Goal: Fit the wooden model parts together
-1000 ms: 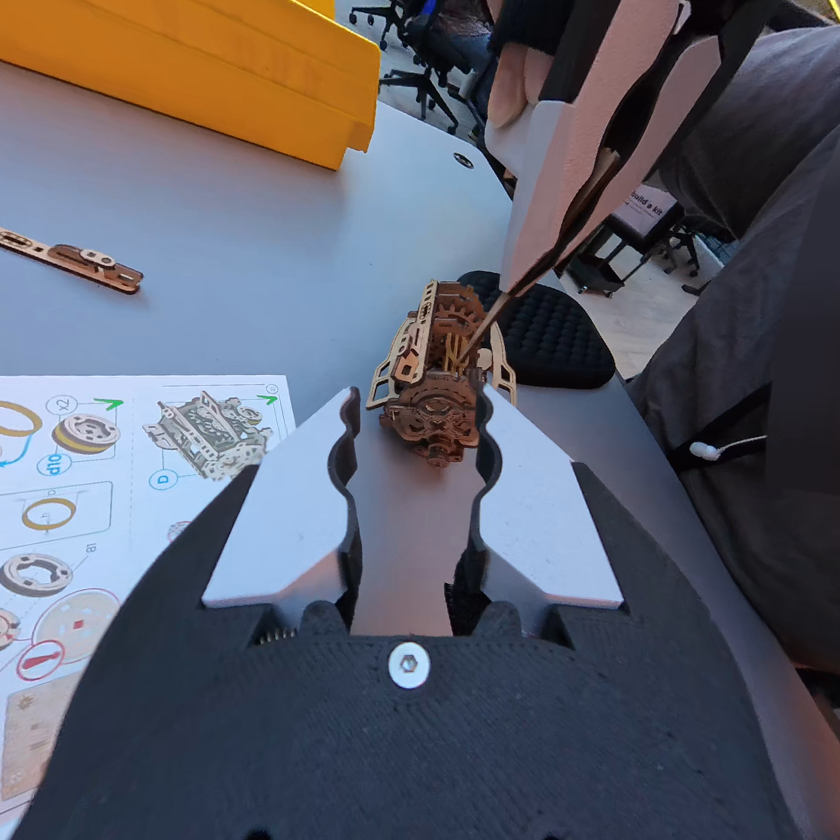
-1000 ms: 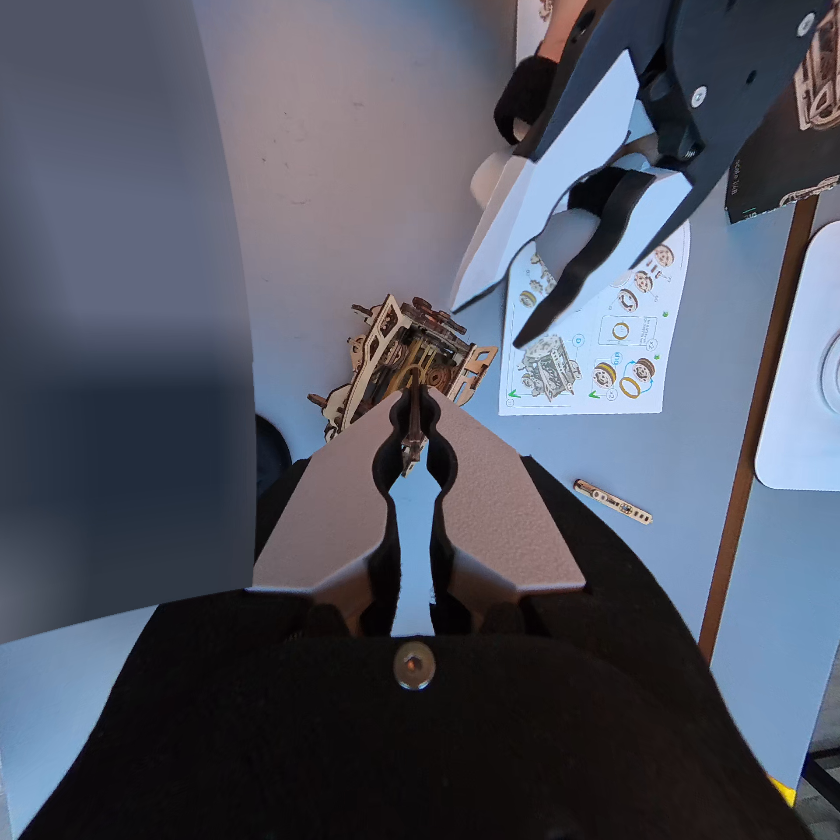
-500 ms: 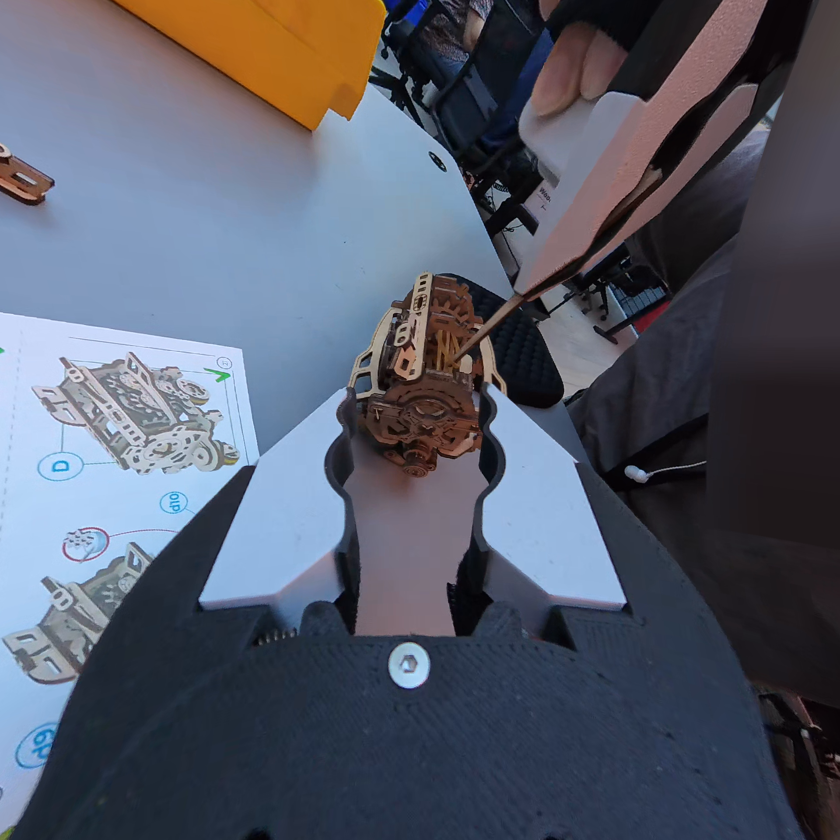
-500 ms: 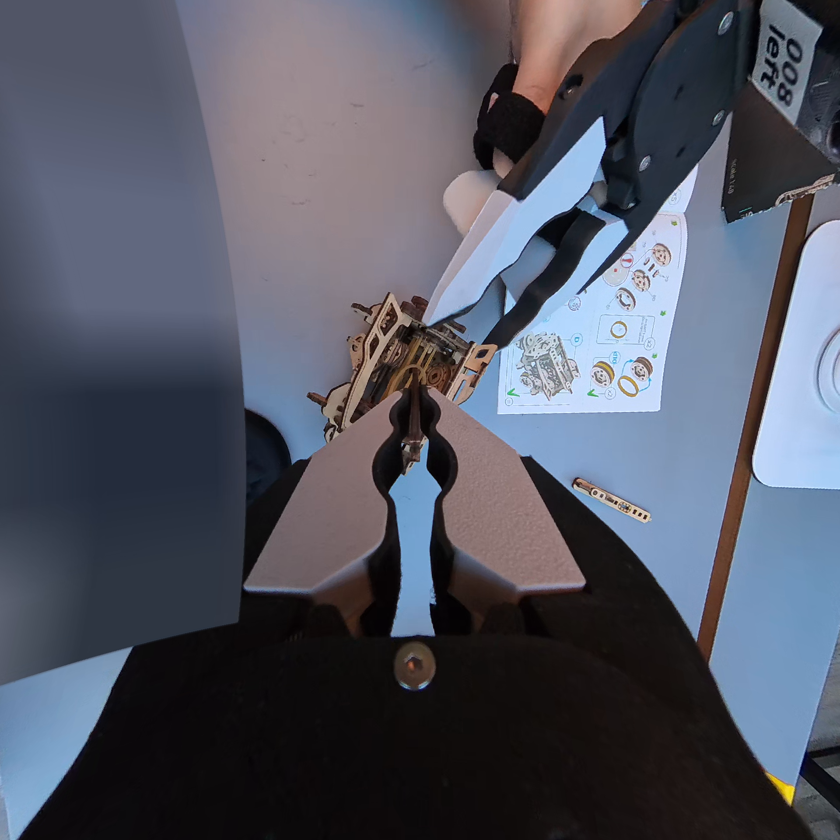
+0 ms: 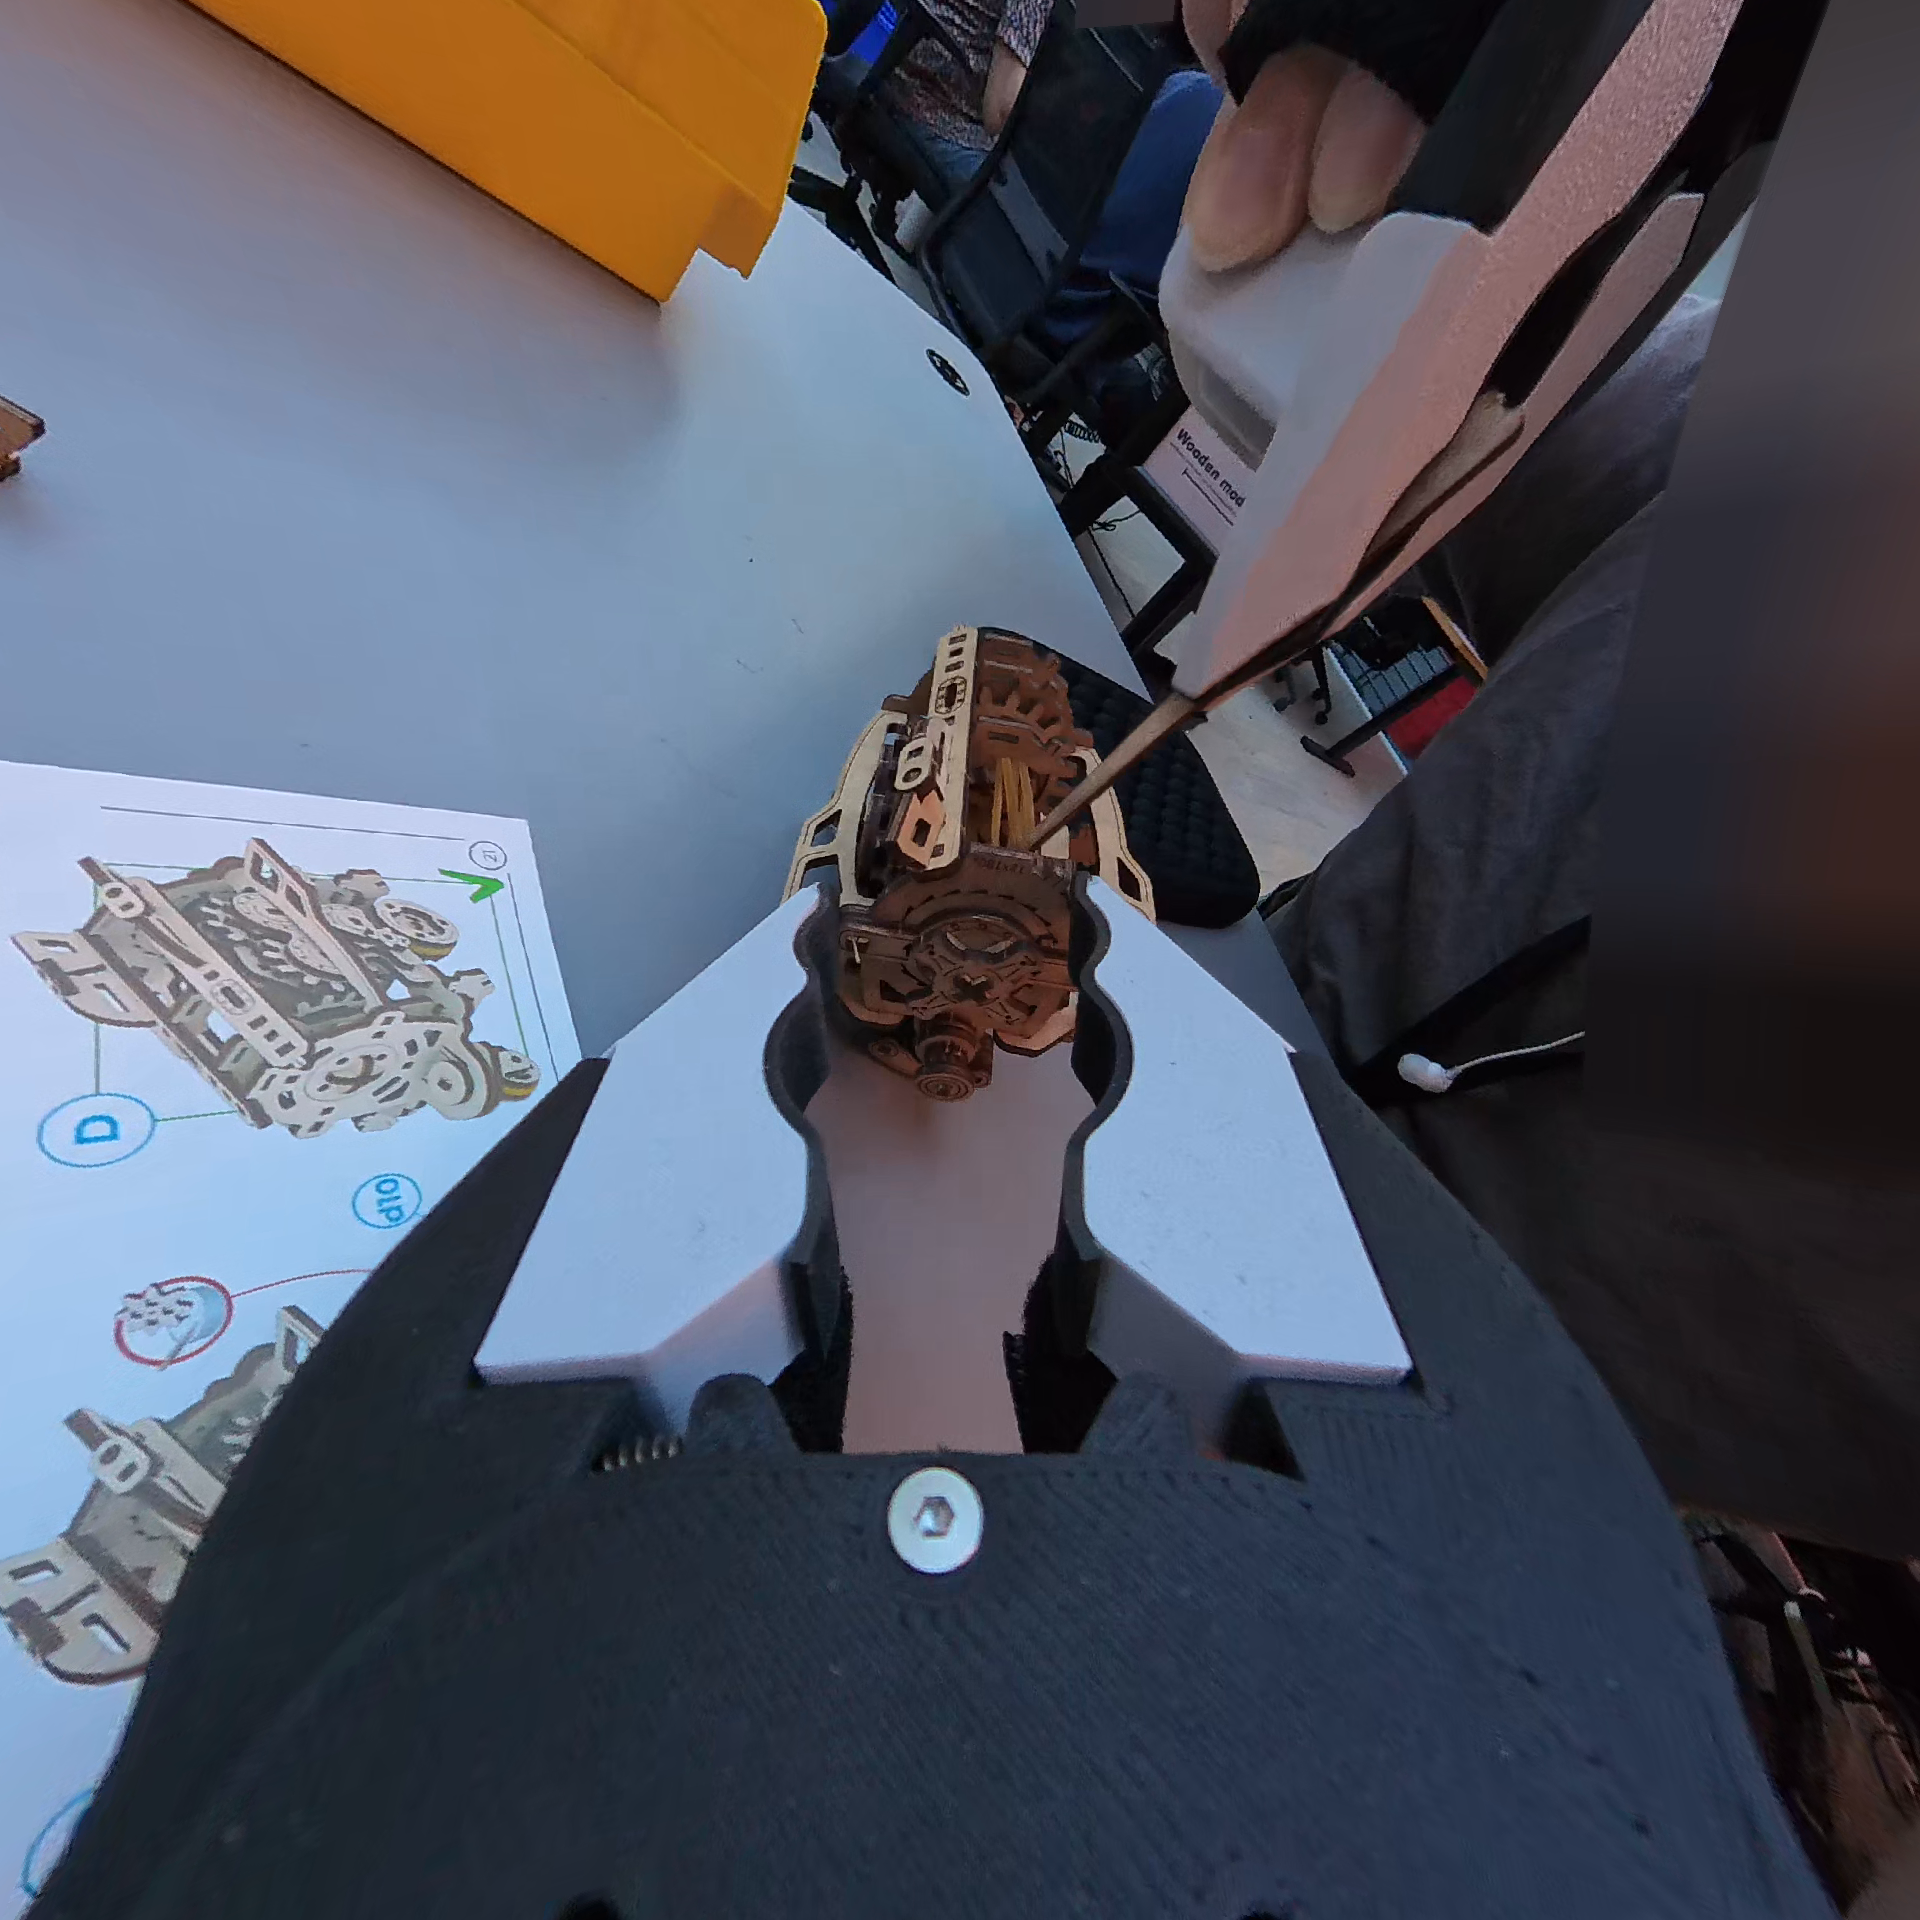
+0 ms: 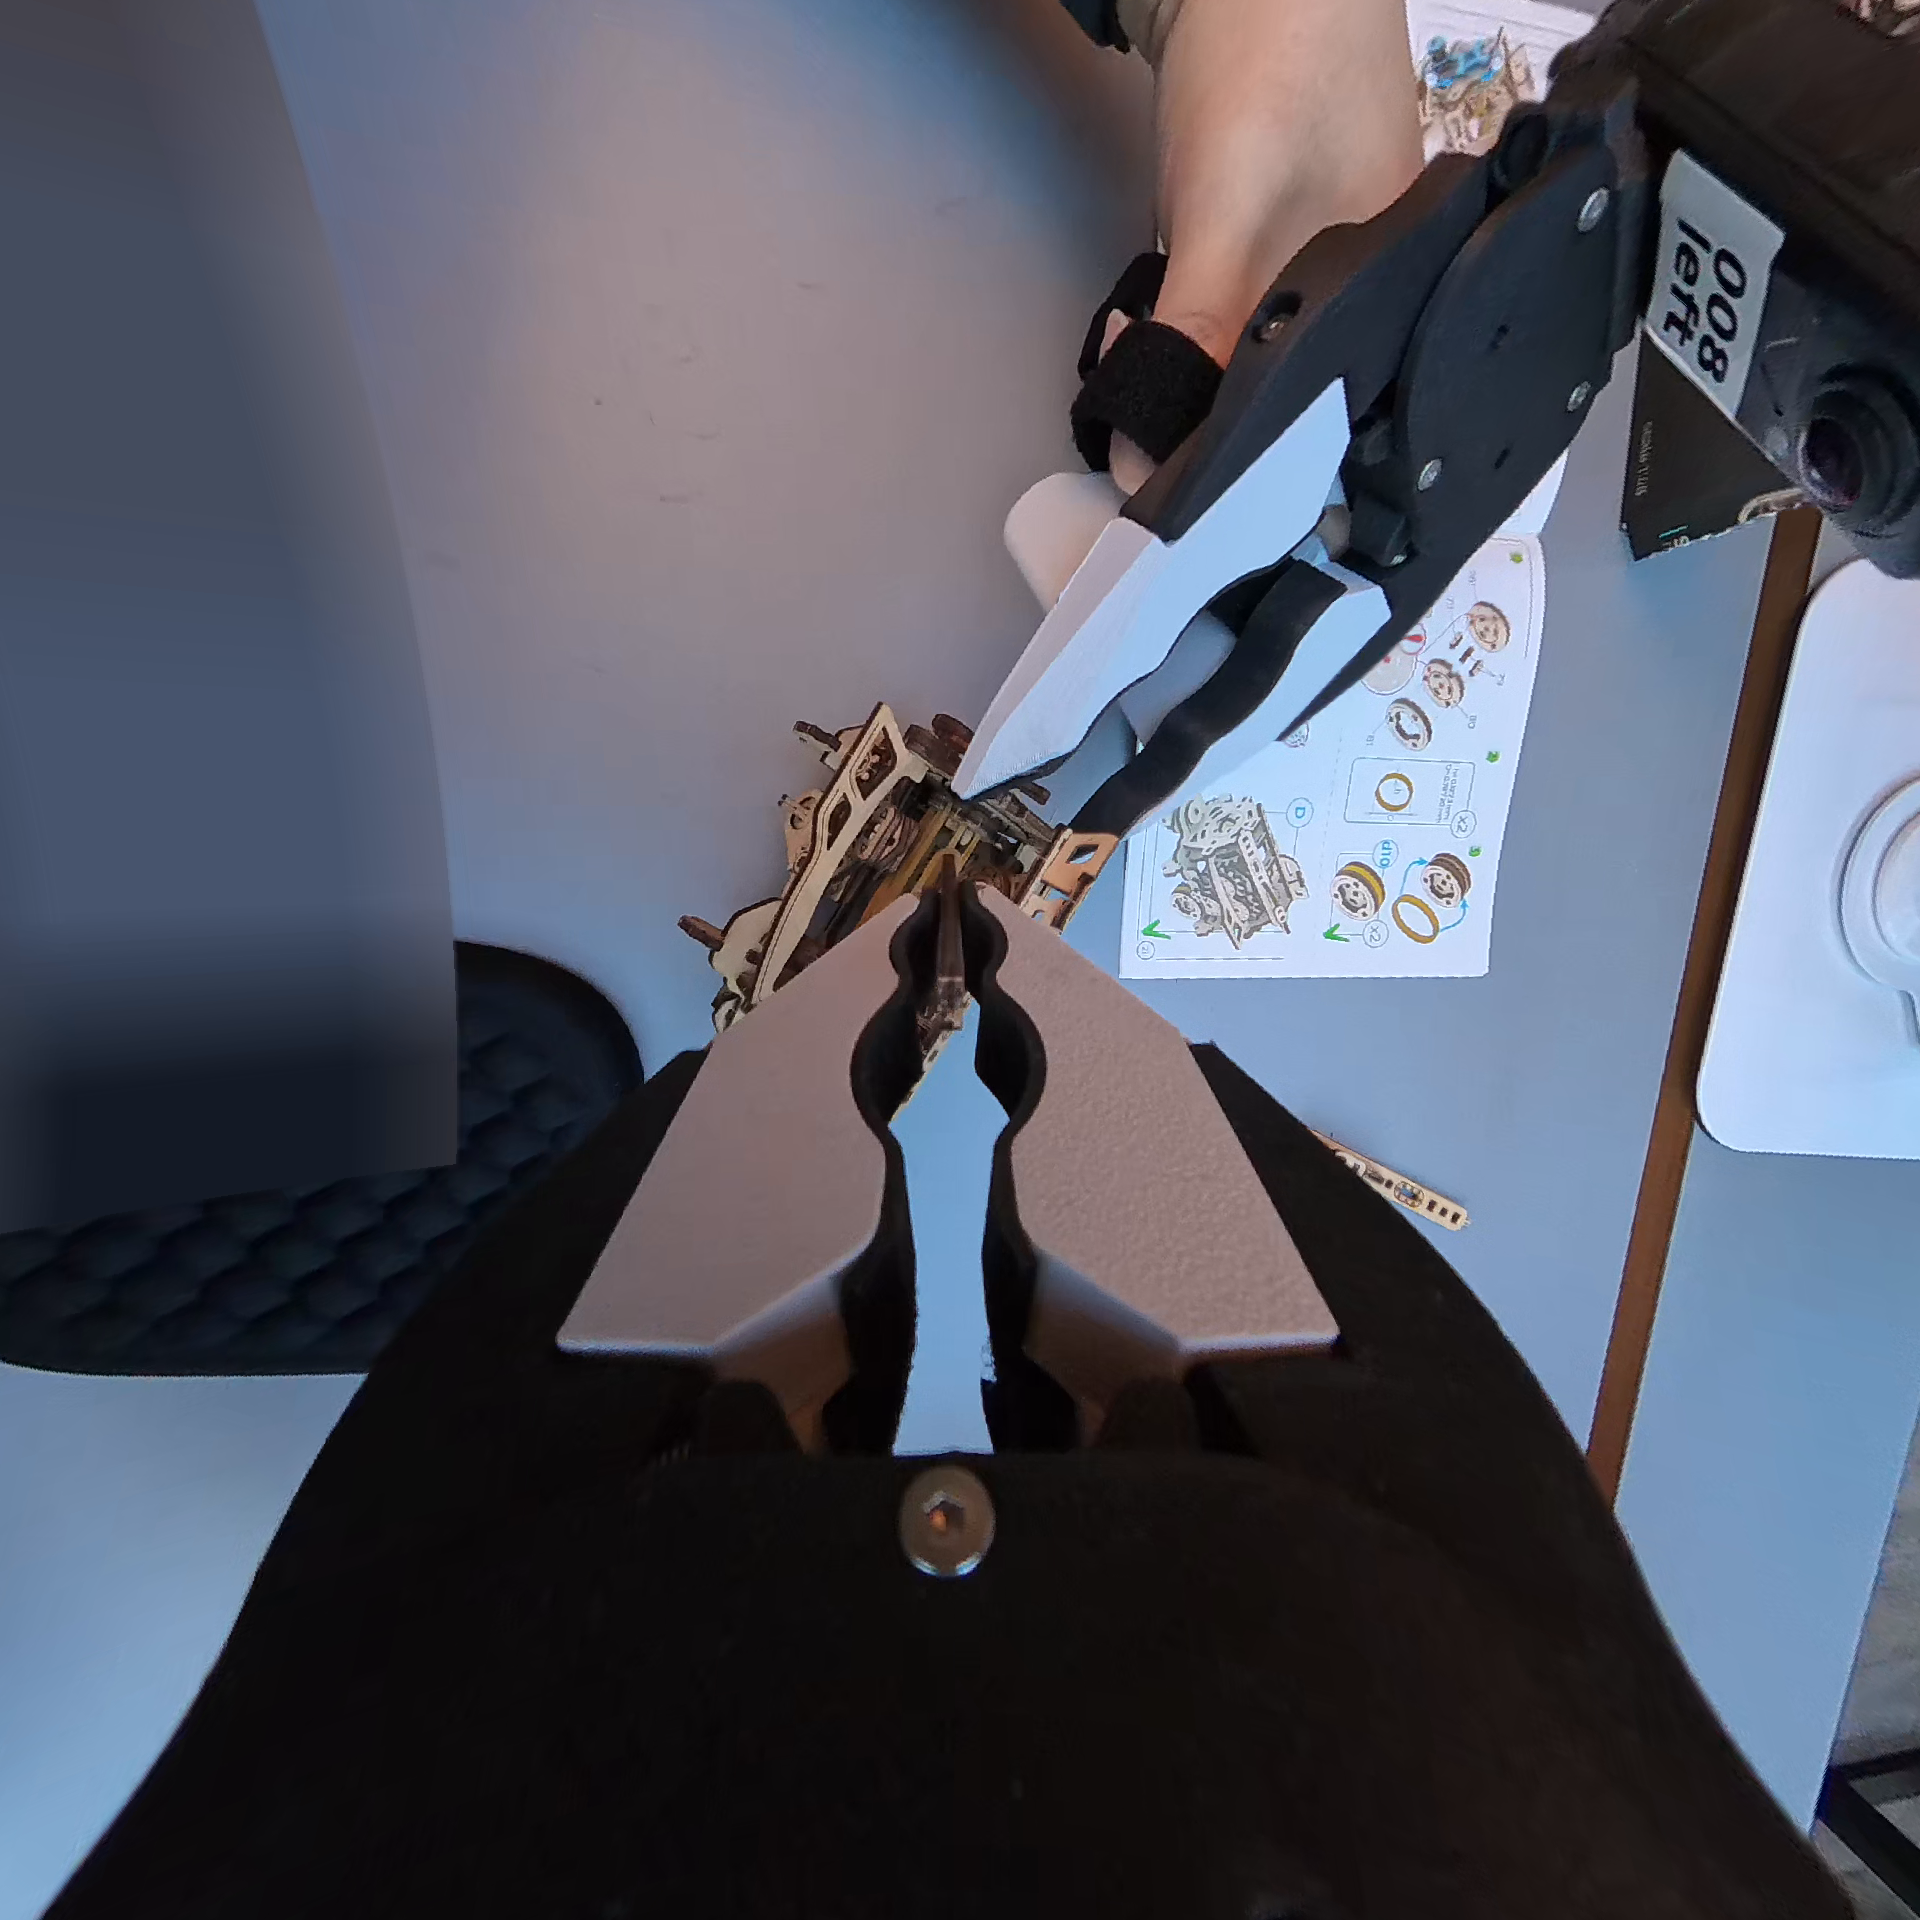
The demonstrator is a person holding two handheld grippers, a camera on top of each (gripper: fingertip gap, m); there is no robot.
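Note:
A partly built wooden model (image 5: 951, 935) stands on the grey table (image 5: 468, 520) near its edge. My left gripper (image 5: 948, 899) has its fingertips against both sides of the model's near end and is shut on it. My right gripper (image 6: 948, 904) is shut on a thin wooden stick (image 6: 948, 935). The stick's tip is in the top of the model (image 6: 862, 831). In the left wrist view the right gripper (image 5: 1195, 691) comes down from the upper right with the stick (image 5: 1101, 769). In the right wrist view the left gripper (image 6: 1023, 805) reaches the model from the upper right.
A printed instruction sheet (image 5: 260, 1039) lies left of the model. A yellow bin (image 5: 520, 104) stands at the back. A black padded rest (image 5: 1174, 821) lies behind the model at the table edge. A loose wooden strip (image 6: 1392, 1184) lies on the table. A white object (image 6: 1849, 883) sits at right. The left gripper's tips are roughly 5 cm from the right gripper's. The white object (image 6: 1849, 883) is about 35 cm from both grippers' fingertips.
My left gripper moved forward to the model and its jaws narrowed onto the model's near end. My right gripper kept the stick in the model's top.

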